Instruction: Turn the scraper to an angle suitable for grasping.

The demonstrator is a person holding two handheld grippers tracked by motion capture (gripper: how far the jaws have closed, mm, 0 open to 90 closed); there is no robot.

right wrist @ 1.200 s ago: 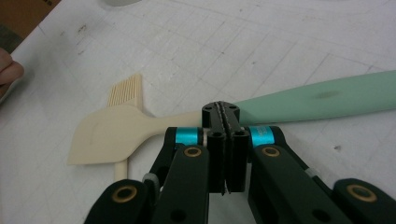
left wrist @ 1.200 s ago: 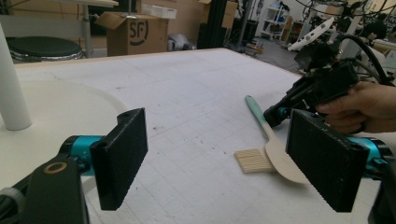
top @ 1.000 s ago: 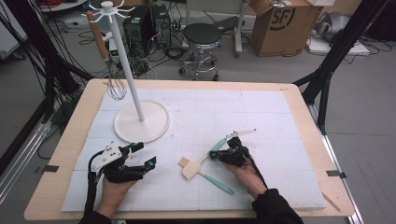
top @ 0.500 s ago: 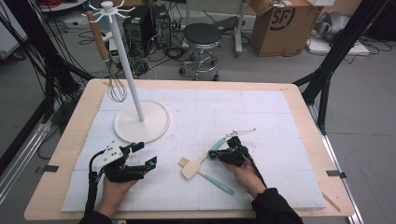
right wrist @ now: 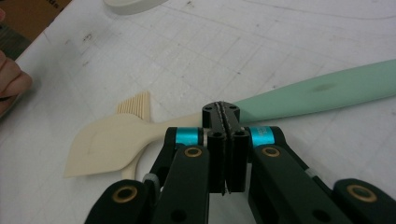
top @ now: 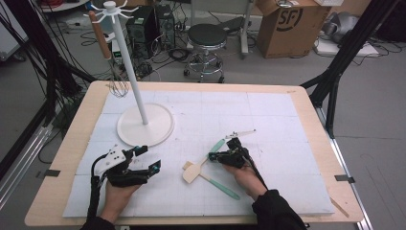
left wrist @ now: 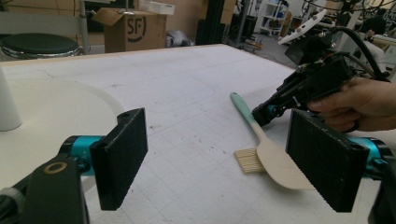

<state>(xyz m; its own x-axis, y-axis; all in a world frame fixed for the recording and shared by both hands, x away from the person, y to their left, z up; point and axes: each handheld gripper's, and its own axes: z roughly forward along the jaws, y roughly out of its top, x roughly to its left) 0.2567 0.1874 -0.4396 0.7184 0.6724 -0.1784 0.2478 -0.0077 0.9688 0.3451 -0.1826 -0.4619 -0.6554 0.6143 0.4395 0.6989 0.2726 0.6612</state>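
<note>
A person sits at a table with a tool in each hand. The right gripper (top: 214, 156) has its two black jaws pressed flat together, with nothing between them. Its tip rests right at the spatula (right wrist: 196, 122), at the place where the green handle meets the pale blade. I cannot tell if the tip pushes down on the spatula or only touches it.

The spatula lies flat on the white mat (top: 268, 120), near the front of the table. A brush (top: 221, 186) with a green handle lies under it, and the two cross each other. The brush's pale bristles (left wrist: 248, 161) stick out just beside the spatula's blade.

The left gripper (top: 147, 159) rests low on the mat, with its jaws wide apart and empty. It points toward the two tools but is well apart from them.

A tall white stand (top: 130, 72) with hooks is at the back left. A whisk (top: 117, 87) and a thing with a wooden handle (top: 99, 35) hang on it already.

I think the job is to hang the tools on the stand. Two seem done. The spatula and the brush are not yet picked up, so both remain. Nothing is gripped right now.
</note>
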